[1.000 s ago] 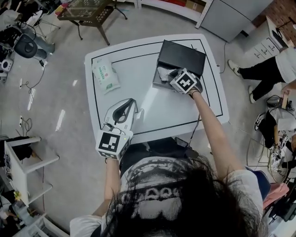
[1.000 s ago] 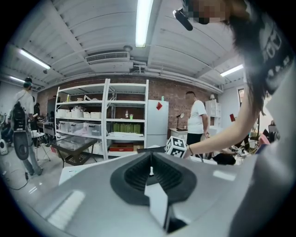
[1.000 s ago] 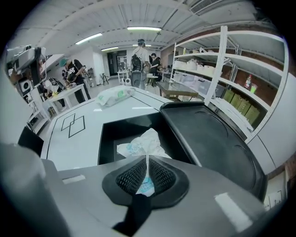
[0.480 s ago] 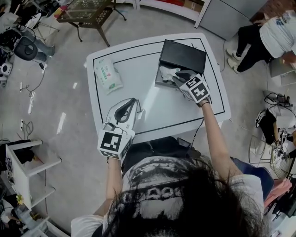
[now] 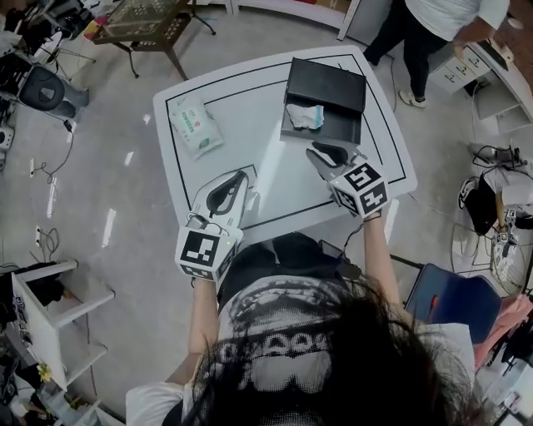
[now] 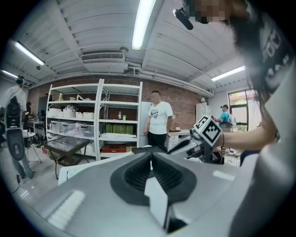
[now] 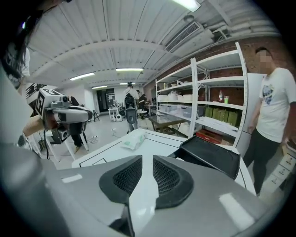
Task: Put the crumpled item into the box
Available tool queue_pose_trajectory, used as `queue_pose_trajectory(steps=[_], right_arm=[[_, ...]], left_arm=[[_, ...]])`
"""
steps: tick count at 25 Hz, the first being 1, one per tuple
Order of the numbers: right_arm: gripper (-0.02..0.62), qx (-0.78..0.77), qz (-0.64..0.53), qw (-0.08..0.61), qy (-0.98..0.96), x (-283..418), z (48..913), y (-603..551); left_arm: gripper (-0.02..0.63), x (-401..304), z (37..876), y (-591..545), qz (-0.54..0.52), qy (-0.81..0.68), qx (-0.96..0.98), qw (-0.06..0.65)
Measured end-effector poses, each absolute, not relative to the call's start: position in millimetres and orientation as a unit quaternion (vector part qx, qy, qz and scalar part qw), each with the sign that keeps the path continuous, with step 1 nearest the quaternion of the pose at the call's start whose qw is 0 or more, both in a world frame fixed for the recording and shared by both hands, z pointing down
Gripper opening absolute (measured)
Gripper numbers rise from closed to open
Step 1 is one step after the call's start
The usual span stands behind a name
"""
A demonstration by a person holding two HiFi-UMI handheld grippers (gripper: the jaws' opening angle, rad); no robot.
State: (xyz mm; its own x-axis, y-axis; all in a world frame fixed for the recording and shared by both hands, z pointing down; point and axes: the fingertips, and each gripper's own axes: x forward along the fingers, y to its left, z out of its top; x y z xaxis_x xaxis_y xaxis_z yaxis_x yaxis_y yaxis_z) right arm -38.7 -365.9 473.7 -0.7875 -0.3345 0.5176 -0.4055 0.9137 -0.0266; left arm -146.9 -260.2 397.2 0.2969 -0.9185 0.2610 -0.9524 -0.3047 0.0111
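Note:
The black box (image 5: pixel 326 83) stands open at the far right of the white table (image 5: pixel 250 108). The crumpled white and pale blue item (image 5: pixel 304 116) lies inside it, touched by nothing. My right gripper (image 5: pixel 315 151) hovers just in front of the box, near its front edge, its jaws apart by only a narrow gap and empty. In the right gripper view the box (image 7: pixel 210 155) lies ahead on the right, past the gripper (image 7: pixel 147 159). My left gripper (image 5: pixel 241 178) is held over the table's near left part, shut and empty, its pads touching (image 6: pixel 151 155).
A pack of wipes (image 5: pixel 194 126) lies at the table's far left, also seen as the pack (image 7: pixel 134 139). A person (image 5: pixel 433 25) stands beyond the far right corner. A small dark side table (image 5: pixel 141 21) stands far left, and a white shelf (image 5: pixel 50 291) stands on the floor at left.
My right gripper has let go of the crumpled item in the box and drawn back toward me. The left gripper has barely moved. The standing person has walked along the far side.

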Motion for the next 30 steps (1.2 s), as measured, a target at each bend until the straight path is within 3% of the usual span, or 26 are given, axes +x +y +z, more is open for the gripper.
queue_pose_trajectory(steps=[16, 30], right_arm=[[0.077, 0.222, 0.096, 0.211, -0.947, -90, 448, -198], [0.072, 0.227, 0.088, 0.213, -0.946, -107, 438, -142]], left_arm=[[0.0, -190, 396, -155, 0.102, -0.544, 0.83, 0.075], [0.0, -205, 407, -104, 0.092, -0.538, 0.833, 0.091]])
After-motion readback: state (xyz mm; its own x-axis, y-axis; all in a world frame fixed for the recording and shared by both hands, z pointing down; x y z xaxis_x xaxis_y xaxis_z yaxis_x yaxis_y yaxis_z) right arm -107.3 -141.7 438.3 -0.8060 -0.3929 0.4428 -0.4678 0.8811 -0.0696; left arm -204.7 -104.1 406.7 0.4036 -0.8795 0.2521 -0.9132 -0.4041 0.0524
